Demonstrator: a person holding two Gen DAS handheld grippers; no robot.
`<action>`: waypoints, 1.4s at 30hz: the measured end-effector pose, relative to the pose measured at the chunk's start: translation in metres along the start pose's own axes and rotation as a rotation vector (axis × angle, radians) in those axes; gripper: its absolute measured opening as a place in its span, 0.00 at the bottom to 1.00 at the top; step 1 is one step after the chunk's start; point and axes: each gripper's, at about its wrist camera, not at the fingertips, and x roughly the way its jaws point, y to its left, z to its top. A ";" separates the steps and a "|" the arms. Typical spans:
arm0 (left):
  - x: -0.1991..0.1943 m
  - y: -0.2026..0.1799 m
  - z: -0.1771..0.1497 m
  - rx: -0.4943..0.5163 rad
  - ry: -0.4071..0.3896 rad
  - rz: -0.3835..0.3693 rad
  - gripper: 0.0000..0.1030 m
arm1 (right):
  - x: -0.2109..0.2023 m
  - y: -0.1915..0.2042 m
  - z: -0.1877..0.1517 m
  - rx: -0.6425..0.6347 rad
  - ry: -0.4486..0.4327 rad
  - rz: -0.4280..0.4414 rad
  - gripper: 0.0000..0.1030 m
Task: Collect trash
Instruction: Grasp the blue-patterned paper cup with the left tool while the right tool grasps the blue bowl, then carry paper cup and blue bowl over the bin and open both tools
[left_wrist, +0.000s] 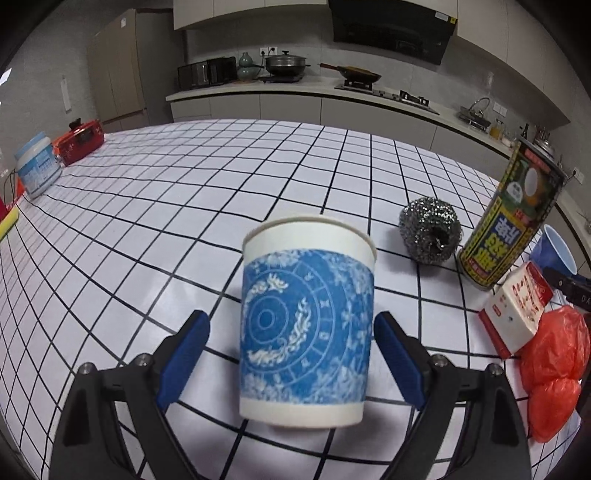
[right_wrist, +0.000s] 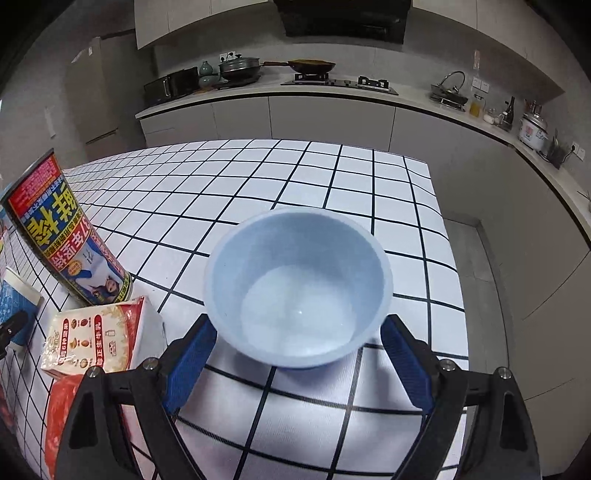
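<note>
Left gripper (left_wrist: 291, 354) released, astride upright paper cup (left_wrist: 306, 325); right gripper (right_wrist: 299, 360) released, flanking empty blue bowl (right_wrist: 299, 284) near table edge (right_wrist: 443, 258).

- Right gripper (right_wrist: 298, 354): black frame, blue pads, jaws spread wide, pads clear of the bowl's sides.
- Pale blue plastic bowl (right_wrist: 298, 288): upright, empty, between the jaws on the white black-gridded tablecloth (right_wrist: 258, 184).
- Left: tall printed red-and-yellow can (right_wrist: 66, 236), tilted; white-and-red carton (right_wrist: 99, 336) just below it.
</note>
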 end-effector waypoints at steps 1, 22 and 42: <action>0.002 0.000 0.001 0.004 0.005 0.000 0.88 | 0.002 0.000 0.001 -0.001 0.002 0.000 0.89; -0.072 -0.036 -0.039 0.033 -0.058 -0.132 0.58 | -0.110 -0.013 -0.051 -0.089 -0.117 0.056 0.73; -0.143 -0.180 -0.100 0.177 -0.073 -0.263 0.58 | -0.219 -0.160 -0.157 -0.041 -0.153 0.022 0.73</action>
